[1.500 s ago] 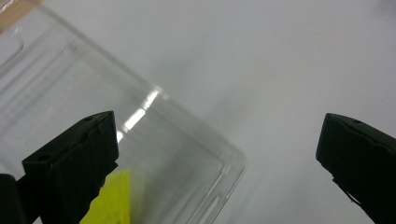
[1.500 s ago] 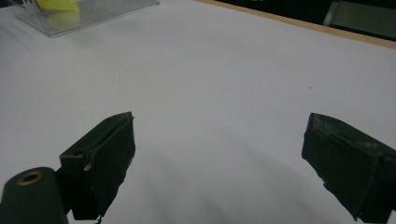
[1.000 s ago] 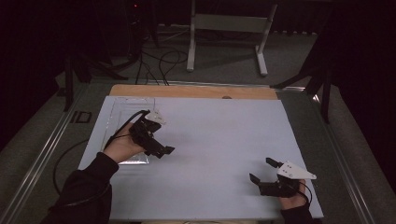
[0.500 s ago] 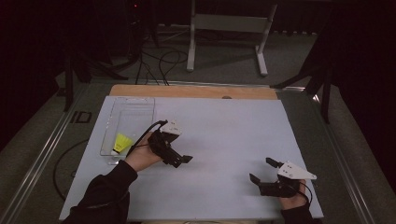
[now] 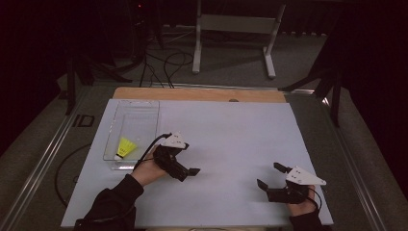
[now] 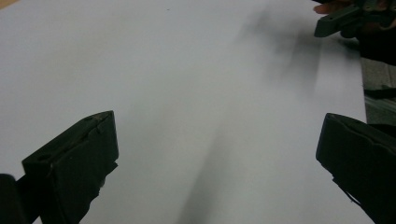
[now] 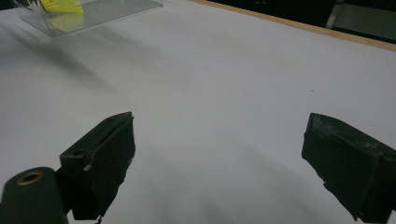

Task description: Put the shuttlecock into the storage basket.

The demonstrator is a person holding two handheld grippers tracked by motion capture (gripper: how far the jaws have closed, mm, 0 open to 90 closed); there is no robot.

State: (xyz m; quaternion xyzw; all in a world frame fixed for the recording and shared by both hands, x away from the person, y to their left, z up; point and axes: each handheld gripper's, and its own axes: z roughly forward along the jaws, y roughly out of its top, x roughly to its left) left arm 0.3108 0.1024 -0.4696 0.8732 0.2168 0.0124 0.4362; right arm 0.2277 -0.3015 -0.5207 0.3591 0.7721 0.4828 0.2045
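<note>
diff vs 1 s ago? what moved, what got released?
The left gripper left the clear tray, moving right toward table centre, jaws open and empty. The yellow shuttlecock it covered now lies in the tray. The right gripper stayed put, open.

The left tongs [image 6: 217, 172] show two black jaws rising from the bottom edge, one at the lower left and one at the lower right, standing wide apart with nothing between them. Between and beyond them lies the pale white sheet [image 6: 187, 84] that covers the counter, bare and smooth, crossed by a soft grey shadow that runs from the bottom middle up toward the upper right. In the upper right corner the right tongs [image 6: 338, 21] appear farther off, one dark jaw pointing left, with a fingertip of the hand [image 6: 329, 8] just above it. At the right edge the sheet ends, and a dark grey strip [image 6: 378, 84] lies beyond it.
</note>
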